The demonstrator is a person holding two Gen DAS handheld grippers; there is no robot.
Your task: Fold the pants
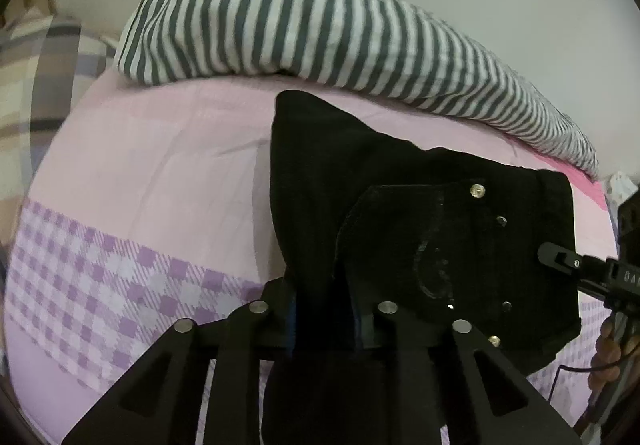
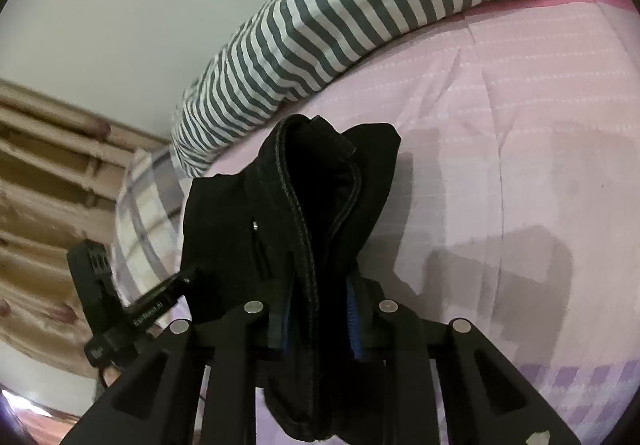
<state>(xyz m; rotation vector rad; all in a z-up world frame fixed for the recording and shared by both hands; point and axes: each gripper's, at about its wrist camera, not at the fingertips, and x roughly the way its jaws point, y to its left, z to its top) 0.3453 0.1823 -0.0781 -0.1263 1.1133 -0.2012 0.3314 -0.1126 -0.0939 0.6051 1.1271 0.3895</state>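
A pair of black pants point(image 1: 360, 181) is held up over a bed covered by a pink sheet point(image 1: 160, 149) with a band of purple checks. In the left wrist view, the left gripper point(image 1: 324, 309) is seen with a fold of the black fabric gathered between its narrowly parted jaws; the pads appear to press on the cloth, though the dark fabric hides the contact itself. A back pocket with metal rivets point(image 1: 478, 190) is turned toward this camera. The right gripper point(image 1: 560, 259) is seen at the right edge of the same view, meeting the pants' far edge, with a hand point(image 1: 612, 349) below it.

In the right wrist view, the stitched waistband edge of the pants point(image 2: 320, 205) is pinched between the right gripper's blue-lined fingers point(image 2: 353, 325), which stand slightly apart around the thick seam. A striped grey-and-white duvet point(image 2: 340, 13) is bunched along the far side of the bed, and a plaid pillow point(image 2: 140, 213) lies beside it.
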